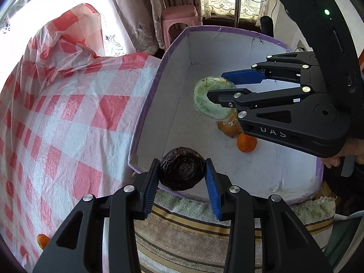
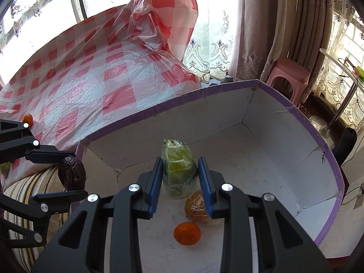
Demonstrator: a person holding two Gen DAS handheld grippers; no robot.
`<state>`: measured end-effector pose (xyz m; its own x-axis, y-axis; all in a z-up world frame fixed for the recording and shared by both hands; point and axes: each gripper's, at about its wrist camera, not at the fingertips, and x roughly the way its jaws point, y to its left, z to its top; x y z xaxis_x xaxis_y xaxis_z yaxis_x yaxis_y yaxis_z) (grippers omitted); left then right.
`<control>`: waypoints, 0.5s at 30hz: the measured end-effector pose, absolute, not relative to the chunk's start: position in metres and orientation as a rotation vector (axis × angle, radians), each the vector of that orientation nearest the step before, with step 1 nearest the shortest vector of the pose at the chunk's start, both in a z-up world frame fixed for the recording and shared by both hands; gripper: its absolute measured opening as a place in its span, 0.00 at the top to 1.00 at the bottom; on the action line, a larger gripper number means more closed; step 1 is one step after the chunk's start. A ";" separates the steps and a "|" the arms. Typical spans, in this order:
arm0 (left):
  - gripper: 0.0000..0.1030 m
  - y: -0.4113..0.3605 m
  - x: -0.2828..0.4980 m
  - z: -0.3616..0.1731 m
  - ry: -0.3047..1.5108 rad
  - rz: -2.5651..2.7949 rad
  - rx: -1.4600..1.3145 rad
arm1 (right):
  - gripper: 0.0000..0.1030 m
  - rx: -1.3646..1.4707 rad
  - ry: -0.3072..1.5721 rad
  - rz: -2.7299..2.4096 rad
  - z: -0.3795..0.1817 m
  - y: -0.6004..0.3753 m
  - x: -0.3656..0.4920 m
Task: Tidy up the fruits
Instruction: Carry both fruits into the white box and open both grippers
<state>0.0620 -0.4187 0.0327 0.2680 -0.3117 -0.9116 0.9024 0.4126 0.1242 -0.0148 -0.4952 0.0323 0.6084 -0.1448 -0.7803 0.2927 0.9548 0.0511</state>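
My left gripper (image 1: 182, 173) is shut on a dark wrinkled round fruit (image 1: 182, 170) and holds it over the near rim of a white box with a purple rim (image 1: 145, 104). The same fruit (image 2: 72, 174) shows between the left fingers in the right wrist view. My right gripper (image 2: 180, 173) is shut on a green plastic-wrapped melon slice (image 2: 179, 168) and holds it above the box floor; the slice (image 1: 204, 100) also shows in the left wrist view. A small orange (image 2: 187, 233) and a wrapped orange fruit (image 2: 196, 207) lie on the box floor below it.
A red-and-white checked tablecloth under clear plastic (image 1: 68, 113) covers the table left of the box. Another small orange (image 2: 27, 118) lies on it. A striped cushion (image 1: 193, 227) lies under the box. A pink stool (image 2: 289, 72) and curtains stand behind.
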 end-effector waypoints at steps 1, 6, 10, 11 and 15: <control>0.63 -0.421 0.063 0.032 0.961 -0.937 0.748 | 0.71 0.179 0.882 -0.253 0.032 -0.495 -0.015; 0.62 -0.427 0.065 0.032 0.978 -0.953 0.732 | 0.72 0.177 0.879 -0.246 0.035 -0.494 -0.014; 0.31 -0.425 0.063 0.036 0.958 -0.955 0.719 | 0.71 0.173 0.888 -0.243 0.033 -0.493 -0.012; 0.27 -0.423 0.062 0.039 0.943 -0.951 0.715 | 0.70 0.172 0.886 -0.241 0.033 -0.492 -0.012; 0.25 -0.416 0.060 0.049 0.918 -0.947 0.700 | 0.52 0.178 0.879 -0.240 0.034 -0.493 -0.013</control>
